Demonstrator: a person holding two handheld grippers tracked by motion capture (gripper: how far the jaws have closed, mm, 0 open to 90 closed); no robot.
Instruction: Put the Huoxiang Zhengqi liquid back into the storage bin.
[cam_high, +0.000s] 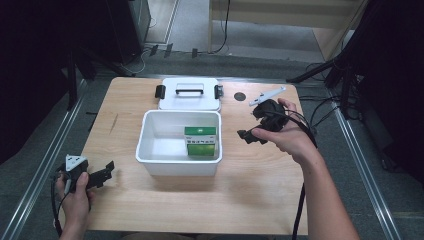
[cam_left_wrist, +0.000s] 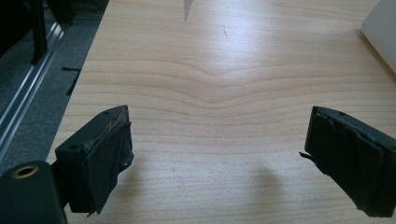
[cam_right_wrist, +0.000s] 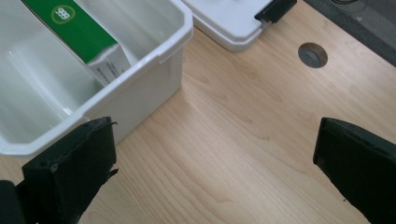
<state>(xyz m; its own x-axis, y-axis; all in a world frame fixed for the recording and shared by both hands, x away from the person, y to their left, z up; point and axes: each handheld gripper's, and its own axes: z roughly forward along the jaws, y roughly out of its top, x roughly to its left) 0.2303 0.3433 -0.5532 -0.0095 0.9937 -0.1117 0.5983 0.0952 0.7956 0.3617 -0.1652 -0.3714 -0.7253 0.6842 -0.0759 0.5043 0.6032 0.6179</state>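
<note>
A white plastic bin (cam_high: 150, 152) (cam_right_wrist: 154, 51) sits mid-table with a green and white box (cam_high: 200, 141) (cam_right_wrist: 74, 28) standing inside against its right wall. The bin's white lid (cam_high: 190, 94) (cam_right_wrist: 229, 23), with black latches and a handle, lies flat just behind it. My right gripper (cam_high: 250, 135) (cam_right_wrist: 215, 172) hovers to the right of the bin, open, with only bare table between its jaws. Near the front left corner my left gripper (cam_high: 102, 172) (cam_left_wrist: 217, 158) is open over bare wood, well apart from the bin.
A round cable hole (cam_high: 240, 96) (cam_right_wrist: 312, 54) sits in the tabletop right of the lid. A white flat tool (cam_high: 267, 95) lies at the back right. Metal rails (cam_high: 35, 175) run along both sides of the table, over grey floor.
</note>
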